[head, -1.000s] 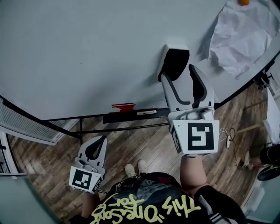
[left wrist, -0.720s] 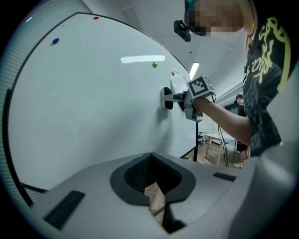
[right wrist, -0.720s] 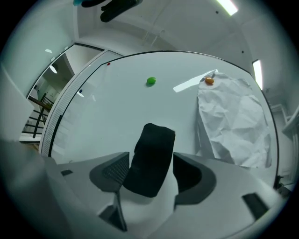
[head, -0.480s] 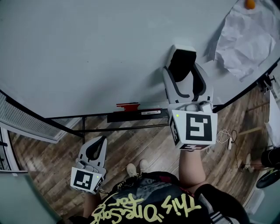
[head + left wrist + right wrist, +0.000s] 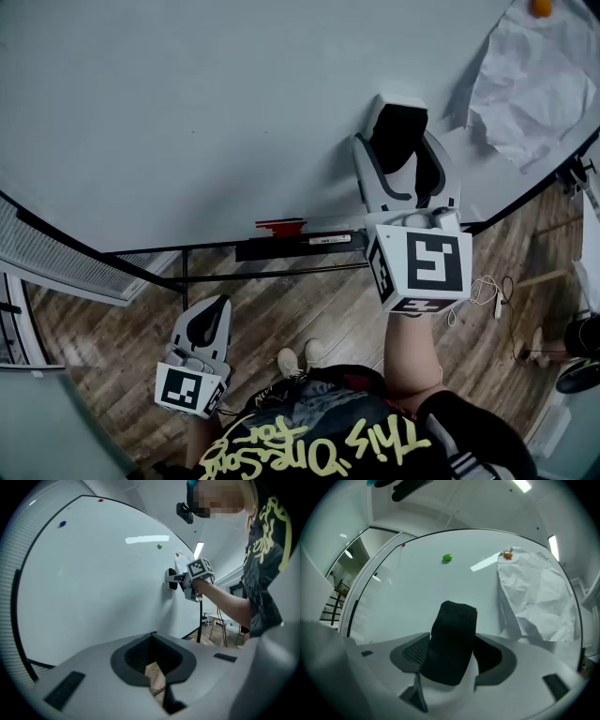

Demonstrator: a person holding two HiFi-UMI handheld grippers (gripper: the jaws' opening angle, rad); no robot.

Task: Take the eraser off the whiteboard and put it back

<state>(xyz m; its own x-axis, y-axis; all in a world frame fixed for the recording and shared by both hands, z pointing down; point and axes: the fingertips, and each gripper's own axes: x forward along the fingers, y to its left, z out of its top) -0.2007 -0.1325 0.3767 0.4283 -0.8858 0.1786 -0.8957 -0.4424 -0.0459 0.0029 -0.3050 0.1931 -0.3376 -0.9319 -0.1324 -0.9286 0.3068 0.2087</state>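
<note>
Eraser (image 5: 398,131): pressed against the whiteboard (image 5: 187,112), right of its middle and left of a crumpled paper sheet (image 5: 525,80); lies where the task wants it.
Right gripper (image 5: 398,155): clenched on the eraser's two sides, likely so it cannot slip or drop.
Stage: fits a grasp for lifting off as well as a return awaiting release.
Right arm: stretched far toward the board, gripper pointing straight at it.
Left gripper (image 5: 211,314): closed on nothing, hanging low and near at the left above the wood floor (image 5: 300,300), out of the way.

Grey left tongs (image 5: 214,306), right tongs (image 5: 399,141); black yellow-lettered shirt (image 5: 323,403).
</note>
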